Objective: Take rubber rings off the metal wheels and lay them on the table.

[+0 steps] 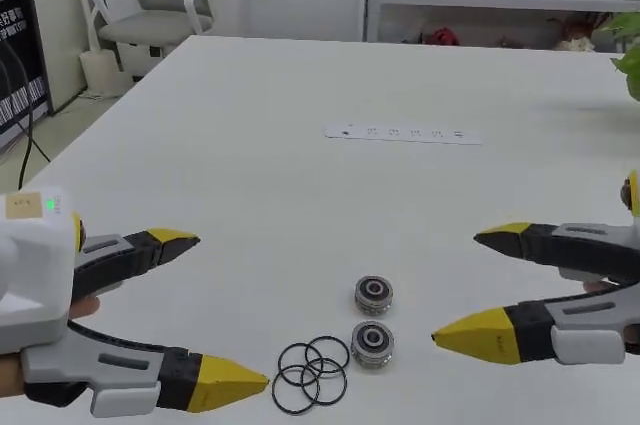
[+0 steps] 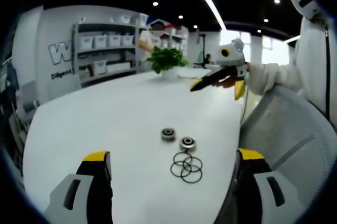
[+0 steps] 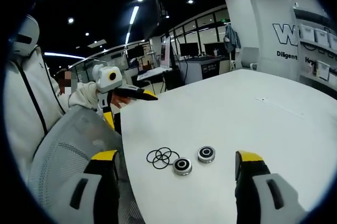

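Left claw (image 1: pixel 230 310) is held released over the white desk (image 1: pixel 300 165), its two yellow-tipped fingers spread wide and grasping nothing. Just past the tip of its nearer finger, a small cluster of black rubber rings (image 1: pixel 312 373) lies flat on the desk, the loops overlapping one another. In the left gripper view, the same rings (image 2: pixel 187 166) sit ahead of the claw (image 2: pixel 174 155), between its two fingers and closer to the right-hand one.

Beside the rings, on the side toward the right claw (image 1: pixel 457 287), two metal wheels lie flat and close together: the near wheel (image 1: pixel 372 341) just beside the rings, the far wheel (image 1: pixel 373 293) just beyond it. Both show a dark outer band; whether that band is a ring cannot be told.

The right claw is likewise released, fingers wide apart and empty, its tips pointing toward the wheels from the other side. In its own view the wheels lie between its fingers, rings to their left.
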Tool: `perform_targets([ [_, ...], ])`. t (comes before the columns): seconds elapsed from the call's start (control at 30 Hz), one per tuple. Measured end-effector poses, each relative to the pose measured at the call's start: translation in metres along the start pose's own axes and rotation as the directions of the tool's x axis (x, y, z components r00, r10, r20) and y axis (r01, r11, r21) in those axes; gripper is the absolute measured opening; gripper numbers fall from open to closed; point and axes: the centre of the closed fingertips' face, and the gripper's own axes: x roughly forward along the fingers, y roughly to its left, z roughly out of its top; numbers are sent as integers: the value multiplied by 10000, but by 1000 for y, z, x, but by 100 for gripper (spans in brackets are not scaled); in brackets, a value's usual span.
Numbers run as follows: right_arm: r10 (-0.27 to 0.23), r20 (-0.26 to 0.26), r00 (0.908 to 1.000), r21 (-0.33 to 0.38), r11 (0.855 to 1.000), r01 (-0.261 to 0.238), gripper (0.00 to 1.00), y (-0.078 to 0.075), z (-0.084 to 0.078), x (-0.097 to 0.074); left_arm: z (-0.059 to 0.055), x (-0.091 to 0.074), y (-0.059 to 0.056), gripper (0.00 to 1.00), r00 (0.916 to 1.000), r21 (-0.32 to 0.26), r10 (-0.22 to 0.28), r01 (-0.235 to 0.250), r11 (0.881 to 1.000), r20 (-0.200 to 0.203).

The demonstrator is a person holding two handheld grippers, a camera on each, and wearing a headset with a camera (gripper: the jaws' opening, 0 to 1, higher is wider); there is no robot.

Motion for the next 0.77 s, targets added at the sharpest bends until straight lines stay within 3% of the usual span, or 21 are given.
perform_targets([
  [0.37,-536,36,9986,553,9970,534,98,-7,-21,-16,-8,-3,5,100,9999,-346,121,-120,9993,19],
  [0.77,-671,-406,9969,811,9942,702,100,-6,-39,-22,-14,-4,7,100,9998,-582,177,-180,9981,-42],
])
